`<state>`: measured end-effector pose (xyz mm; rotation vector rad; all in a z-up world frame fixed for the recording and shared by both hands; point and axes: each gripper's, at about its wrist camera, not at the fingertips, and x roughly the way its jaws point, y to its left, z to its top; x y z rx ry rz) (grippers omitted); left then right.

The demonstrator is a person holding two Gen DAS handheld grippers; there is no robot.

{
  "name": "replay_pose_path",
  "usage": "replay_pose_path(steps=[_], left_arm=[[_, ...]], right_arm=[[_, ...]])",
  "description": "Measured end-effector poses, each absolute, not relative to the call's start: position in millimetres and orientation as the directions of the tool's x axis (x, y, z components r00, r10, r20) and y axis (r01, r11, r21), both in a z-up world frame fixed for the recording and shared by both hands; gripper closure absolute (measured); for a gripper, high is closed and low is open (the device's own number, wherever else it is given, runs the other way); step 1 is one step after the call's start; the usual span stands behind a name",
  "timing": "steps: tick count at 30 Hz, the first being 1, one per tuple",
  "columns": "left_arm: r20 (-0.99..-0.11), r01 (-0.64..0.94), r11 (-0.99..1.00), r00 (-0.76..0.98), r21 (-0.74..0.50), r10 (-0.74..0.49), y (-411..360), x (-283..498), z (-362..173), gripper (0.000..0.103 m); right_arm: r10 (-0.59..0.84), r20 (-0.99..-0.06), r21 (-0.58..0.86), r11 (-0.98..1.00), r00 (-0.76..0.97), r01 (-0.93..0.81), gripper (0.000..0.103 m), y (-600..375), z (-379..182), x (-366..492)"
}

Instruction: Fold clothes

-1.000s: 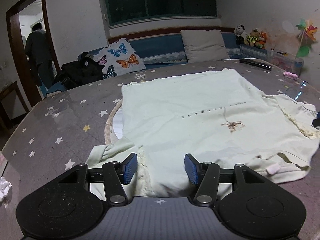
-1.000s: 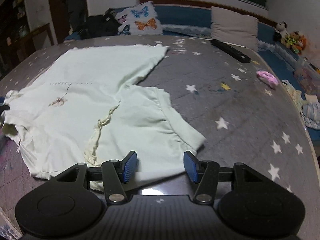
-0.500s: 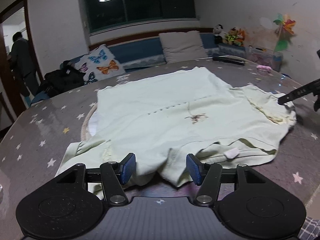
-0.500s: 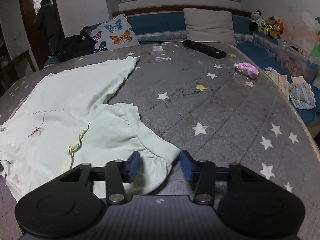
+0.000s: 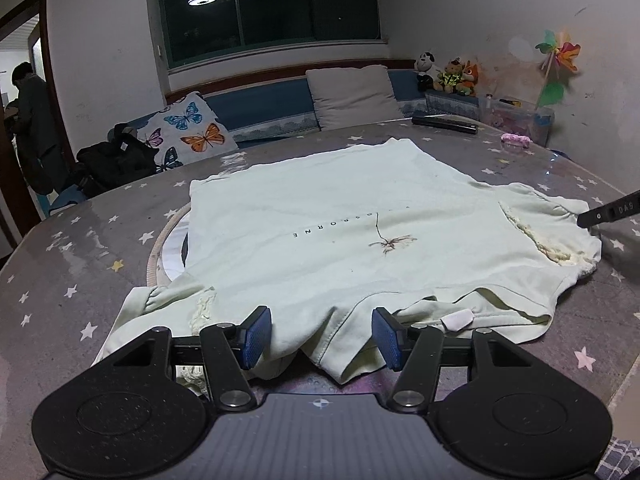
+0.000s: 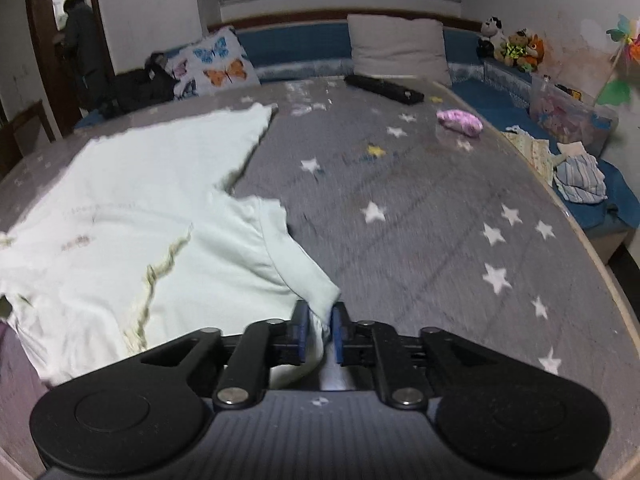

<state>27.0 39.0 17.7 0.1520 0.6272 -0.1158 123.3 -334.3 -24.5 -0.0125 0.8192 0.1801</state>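
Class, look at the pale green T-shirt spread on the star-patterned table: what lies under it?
Under the T-shirt a round white mat with a tan rim pokes out at its left edge; the rest of it is covered.

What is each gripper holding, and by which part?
The right gripper is closing on the pale green T-shirt's sleeve cuff. The left gripper holds nothing; shoulder fabric lies between its open jaws.
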Motion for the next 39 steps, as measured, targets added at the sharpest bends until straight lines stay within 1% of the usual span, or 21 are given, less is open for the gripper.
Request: replay_pose_path(steps=[1, 4, 6, 7, 9, 12, 18, 19, 22, 24, 25, 26, 29, 31, 33, 37, 39], left_arm=[[-0.592, 0.154, 0.982, 0.803, 0.107, -0.062, 39.7, 25.8, 18.2, 0.044], [-0.6, 0.143, 0.984, 0.799, 0.108, -0.05, 44.9, 19.2, 17.3, 0.045], [-0.609, 0.137, 0.985, 0.792, 0.109, -0.043, 48.4, 14.8, 15.6, 0.045], [-0.614, 0.137, 0.984, 0.788, 0.11, -0.041, 49.1, 12.7, 14.5, 0.045], [-0.623, 0.145, 0.983, 0.781, 0.112, -0.044, 49.2, 8.4, 12.5, 0.046], [-0.632, 0.166, 0.981, 0.772, 0.104, -0.064, 45.9, 5.4, 10.2, 0.046], [-0.641, 0.143, 0.989, 0.763, 0.048, -0.079, 41.6, 18.3, 2.9, 0.047], [-0.642, 0.136, 0.99, 0.762, 0.033, -0.083, 41.7, 20.6, 2.5, 0.049], [-0.643, 0.118, 0.993, 0.76, -0.007, -0.095, 41.8, 26.7, 1.6, 0.062], [-0.652, 0.103, 0.994, 0.753, -0.022, -0.092, 42.3, 29.7, 0.1, 0.084], [-0.657, 0.097, 0.995, 0.749, -0.027, -0.09, 43.1, 30.1, -0.3, 0.089], [-0.66, 0.097, 0.995, 0.745, -0.034, -0.095, 43.7, 29.0, 0.8, 0.097], [-0.68, 0.107, 0.992, 0.723, -0.061, -0.12, 46.9, 22.5, 11.7, 0.101], [-0.696, 0.115, 0.99, 0.704, -0.082, -0.14, 49.6, 17.1, 21.8, 0.101], [-0.694, 0.13, 0.987, 0.702, -0.092, -0.157, 51.7, 10.9, 32.8, 0.101], [-0.697, 0.138, 0.99, 0.707, -0.034, -0.122, 50.0, 5.4, 32.4, 0.099], [-0.705, 0.129, 0.991, 0.701, -0.027, -0.11, 47.0, 6.7, 24.6, 0.098]], right_arm=[[0.147, -0.727, 0.049, 0.986, 0.671, -0.162, 0.08, -334.6, -24.0, 122.2], [0.13, -0.701, 0.02, 0.986, 0.701, -0.163, 0.078, -333.2, -14.6, 119.4], [0.143, -0.682, 0.011, 0.983, 0.717, -0.186, 0.071, -328.9, -7.3, 119.1], [0.159, -0.678, 0.012, 0.978, 0.718, -0.207, 0.067, -324.8, -4.7, 117.9], [0.191, -0.672, 0.012, 0.969, 0.715, -0.248, 0.065, -316.4, -1.2, 115.8], [0.265, -0.671, 0.012, 0.938, 0.693, -0.347, 0.055, -296.5, 0.3, 110.2], [0.371, -0.677, -0.002, 0.863, 0.635, -0.505, 0.05, -254.8, -3.6, 95.9], [0.379, -0.679, -0.003, 0.855, 0.628, -0.519, 0.05, -249.5, -4.8, 93.9], [0.4, -0.686, -0.007, 0.832, 0.608, -0.554, 0.05, -234.9, -8.1, 89.0], [0.409, -0.691, -0.004, 0.822, 0.596, -0.569, 0.05, -228.8, -11.0, 88.8], [0.413, -0.693, -0.002, 0.818, 0.59, -0.575, 0.05, -226.1, -12.1, 88.2], [0.416, -0.695, -0.001, 0.815, 0.587, -0.579, 0.05, -224.0, -13.4, 88.7], [0.422, -0.699, -0.003, 0.806, 0.578, -0.592, 0.05, -220.0, -16.4, 88.6], [0.418, -0.704, -0.011, 0.802, 0.574, -0.598, 0.049, -219.3, -17.2, 89.2], [0.414, -0.709, -0.019, 0.798, 0.572, -0.602, 0.049, -219.9, -17.7, 88.5], [0.408, -0.714, -0.03, 0.793, 0.568, -0.608, 0.049, -221.0, -20.0, 86.9], [0.419, -0.711, -0.024, 0.788, 0.565, -0.615, 0.049, -220.6, -19.1, 84.3]])
